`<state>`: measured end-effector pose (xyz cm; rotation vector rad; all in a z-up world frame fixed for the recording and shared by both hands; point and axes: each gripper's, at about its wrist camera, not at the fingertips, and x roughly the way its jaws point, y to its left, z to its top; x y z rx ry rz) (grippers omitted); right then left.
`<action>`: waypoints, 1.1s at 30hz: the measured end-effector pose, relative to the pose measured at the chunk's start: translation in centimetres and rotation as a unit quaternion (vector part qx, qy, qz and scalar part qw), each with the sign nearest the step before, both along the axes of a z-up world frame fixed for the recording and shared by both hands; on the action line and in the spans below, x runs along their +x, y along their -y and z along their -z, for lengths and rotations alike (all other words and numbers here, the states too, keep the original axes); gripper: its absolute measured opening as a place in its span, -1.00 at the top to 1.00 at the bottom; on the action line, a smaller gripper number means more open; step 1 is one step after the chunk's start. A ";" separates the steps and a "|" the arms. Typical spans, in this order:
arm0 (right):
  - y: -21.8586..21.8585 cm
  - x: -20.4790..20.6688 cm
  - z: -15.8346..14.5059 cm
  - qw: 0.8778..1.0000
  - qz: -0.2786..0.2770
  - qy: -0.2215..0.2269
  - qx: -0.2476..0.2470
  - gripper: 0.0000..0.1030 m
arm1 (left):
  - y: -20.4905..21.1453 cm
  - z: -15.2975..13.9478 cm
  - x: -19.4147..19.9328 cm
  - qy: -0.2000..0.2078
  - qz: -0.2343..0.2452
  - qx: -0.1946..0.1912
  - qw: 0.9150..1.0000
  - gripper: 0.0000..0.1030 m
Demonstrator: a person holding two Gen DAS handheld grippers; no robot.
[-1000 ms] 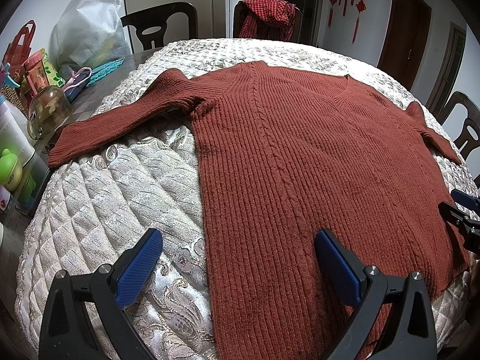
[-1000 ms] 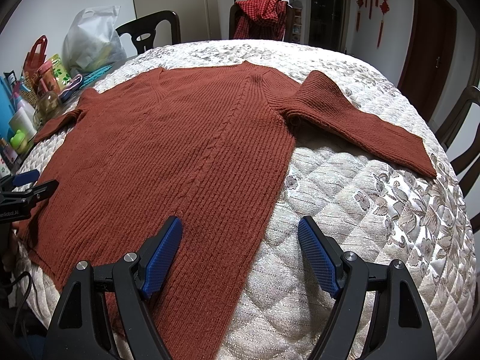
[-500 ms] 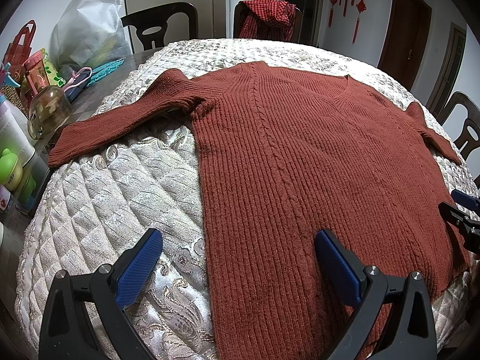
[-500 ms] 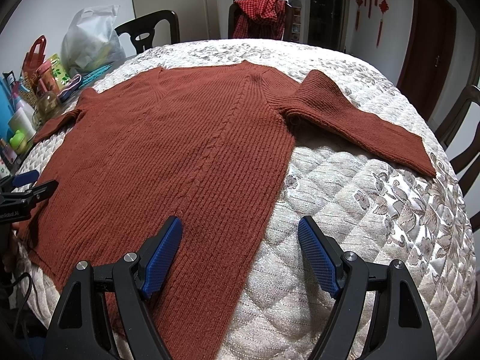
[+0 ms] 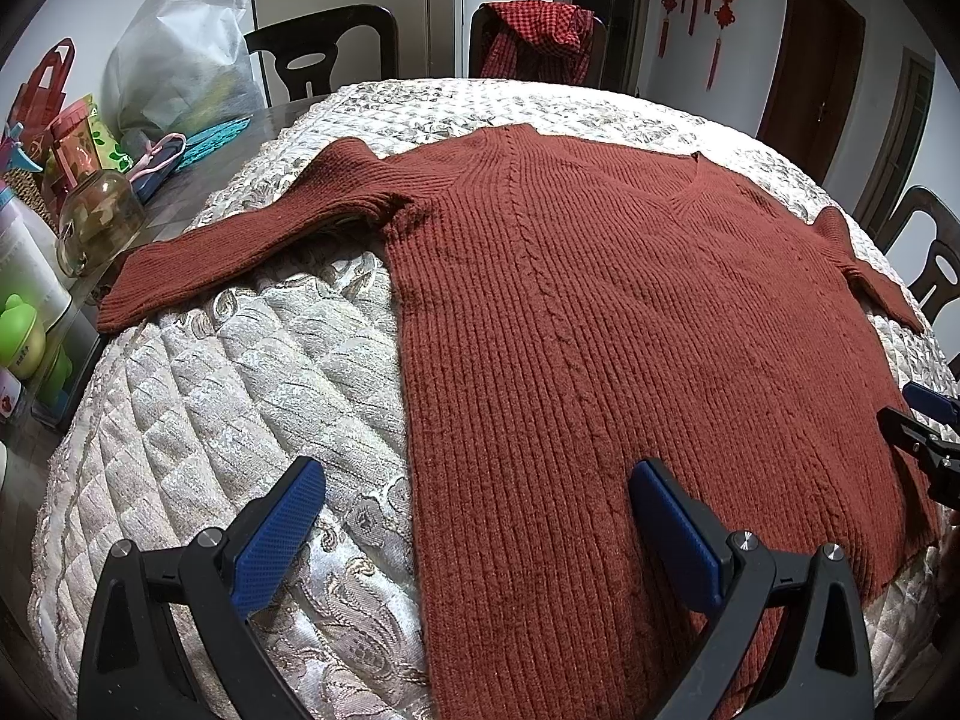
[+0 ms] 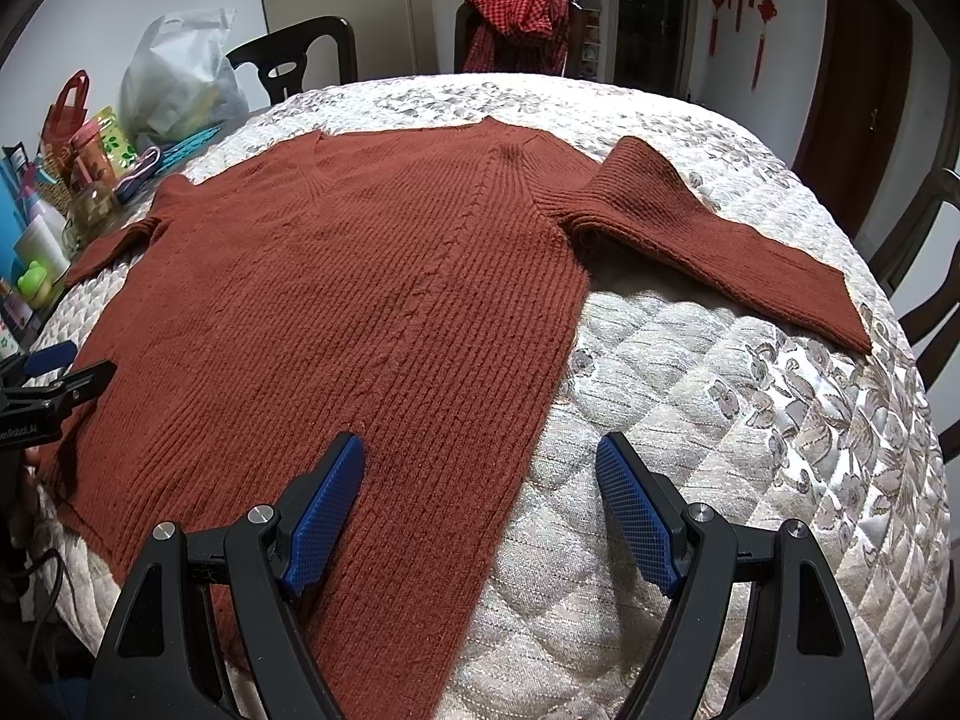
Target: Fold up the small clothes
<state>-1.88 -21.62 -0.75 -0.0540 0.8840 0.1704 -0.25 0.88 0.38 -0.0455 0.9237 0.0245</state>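
A rust-red ribbed sweater (image 5: 612, 324) lies spread flat, front up with its V-neck away from the cameras, on a quilted cream cover (image 5: 252, 396) over the round worktop. In the left wrist view it fills the centre and right of the frame, one sleeve (image 5: 240, 246) stretched toward the left edge; in the right wrist view the other sleeve (image 6: 720, 234) runs toward the right edge. The left gripper (image 5: 477, 513) hovers at the bottom of its frame, jaws released and wide apart, straddling the sweater's side edge near the hem and gripping nothing. The right gripper (image 6: 480, 495) sits likewise at the bottom of its frame, jaws released over the opposite side edge. A white plastic bag (image 5: 180, 54), a glass jar (image 5: 99, 222) and a green bottle (image 5: 21, 342) crowd the left edge, and a red checked garment (image 5: 534, 30) hangs on a chair (image 5: 324, 48) at the top.
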 end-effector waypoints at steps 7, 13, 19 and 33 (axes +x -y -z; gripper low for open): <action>-0.2 0.3 -0.1 1.000 -0.005 -0.009 -0.004 -0.55 | 0.0 -0.1 0.0 -0.001 0.001 -0.001 1.000 -1.00; -0.3 0.1 -0.5 1.000 -0.004 -0.006 -0.009 -0.54 | 0.0 -0.2 0.1 0.000 0.000 -0.002 1.000 -0.99; -0.6 -0.1 -1.9 1.000 -0.008 0.009 -0.006 -0.54 | -0.2 -0.5 0.0 0.009 -0.003 -0.005 1.000 -0.99; -4.1 2.8 -3.2 0.999 -0.049 0.019 0.005 -0.54 | -6.3 -1.8 2.7 0.036 -0.066 -0.017 0.997 -0.95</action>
